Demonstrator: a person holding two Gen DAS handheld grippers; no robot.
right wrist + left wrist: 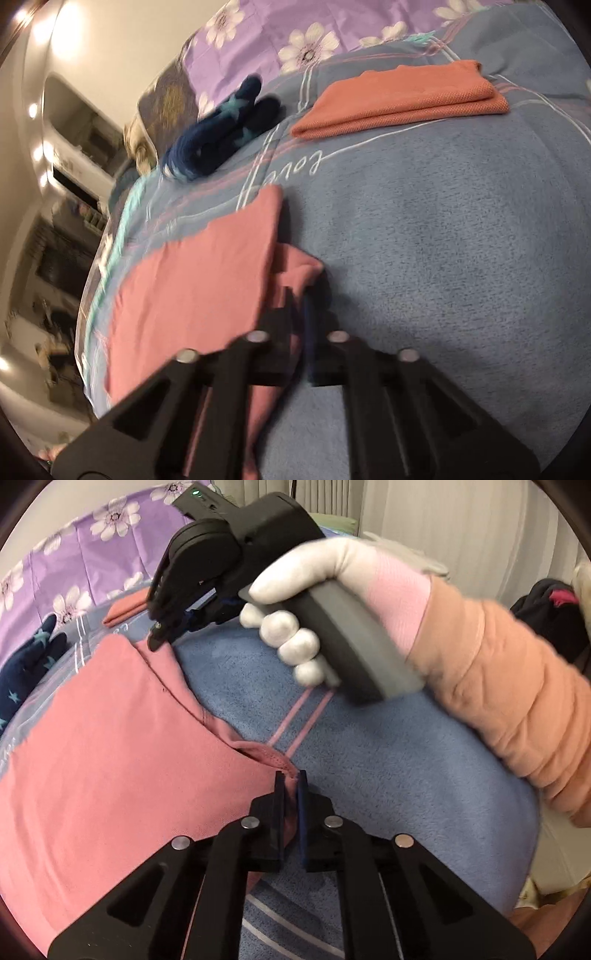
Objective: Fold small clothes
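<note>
Claws pinching pink garment on "Love"-scripted blue blanket.

Left wrist view looking down close along its claw at the bed, right wrist view likewise over its claw, both sharing the pink garment and folded orange cloth at the frame's top.

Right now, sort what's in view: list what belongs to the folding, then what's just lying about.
In the job: pink garment, left gripper, right gripper, both shut on it.
Lying about: folded orange cloth, navy star-print item, blue blanket, purple floral sheet.
</note>
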